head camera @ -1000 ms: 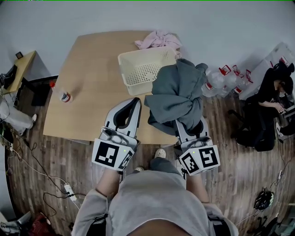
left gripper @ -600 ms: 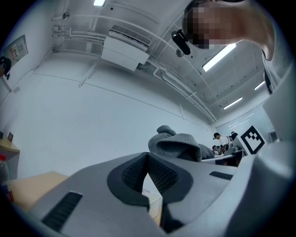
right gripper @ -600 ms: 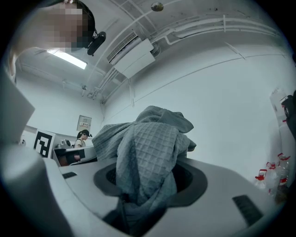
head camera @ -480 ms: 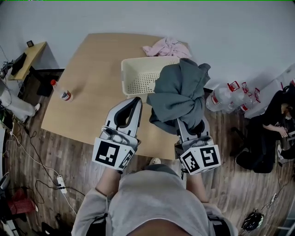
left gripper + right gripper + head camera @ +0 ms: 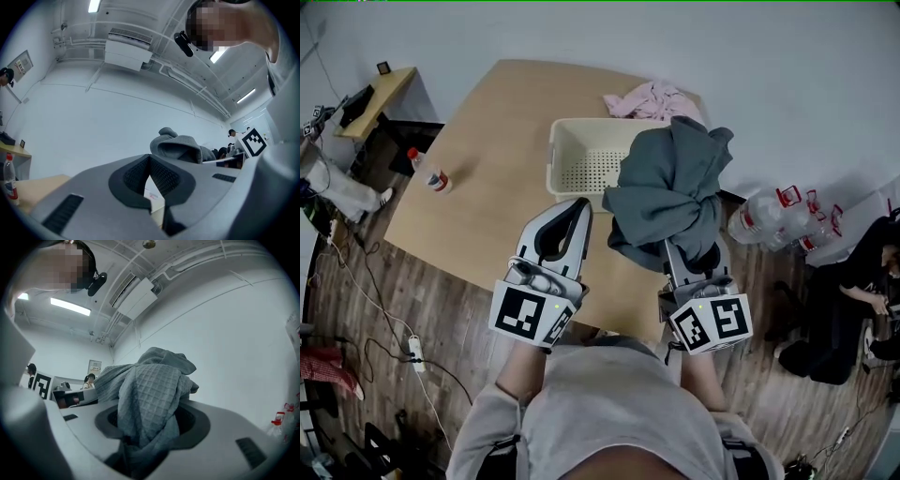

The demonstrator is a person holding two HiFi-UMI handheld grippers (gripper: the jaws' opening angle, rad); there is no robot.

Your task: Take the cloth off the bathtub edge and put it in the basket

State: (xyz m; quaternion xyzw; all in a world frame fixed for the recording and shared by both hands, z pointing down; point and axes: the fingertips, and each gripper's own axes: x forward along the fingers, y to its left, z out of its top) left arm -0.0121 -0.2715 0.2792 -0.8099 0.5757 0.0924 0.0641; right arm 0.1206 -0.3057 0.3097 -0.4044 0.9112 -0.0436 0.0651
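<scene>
A grey waffle-weave cloth [image 5: 670,192] hangs bunched over my right gripper [image 5: 672,246], which is shut on it; the cloth hides the fingertips. In the right gripper view the cloth [image 5: 150,394] fills the space between the jaws and piles up above them. It is held in the air just right of a cream perforated basket [image 5: 555,159] that stands on the wooden table [image 5: 487,131]. My left gripper [image 5: 580,204] hovers over the table's near edge, in front of the basket. Its jaws are shut with nothing between them, as the left gripper view [image 5: 149,161] also shows.
A pink cloth [image 5: 652,98] lies on the table behind the basket. A small bottle [image 5: 431,175] stands near the table's left edge. Water jugs [image 5: 778,220] sit on the floor to the right, near a seated person [image 5: 862,281]. A side table [image 5: 380,94] is at far left.
The head view has swung, so the table and room sit differently in the picture. Both grippers and the cloth hold about the same place beside the basket.
</scene>
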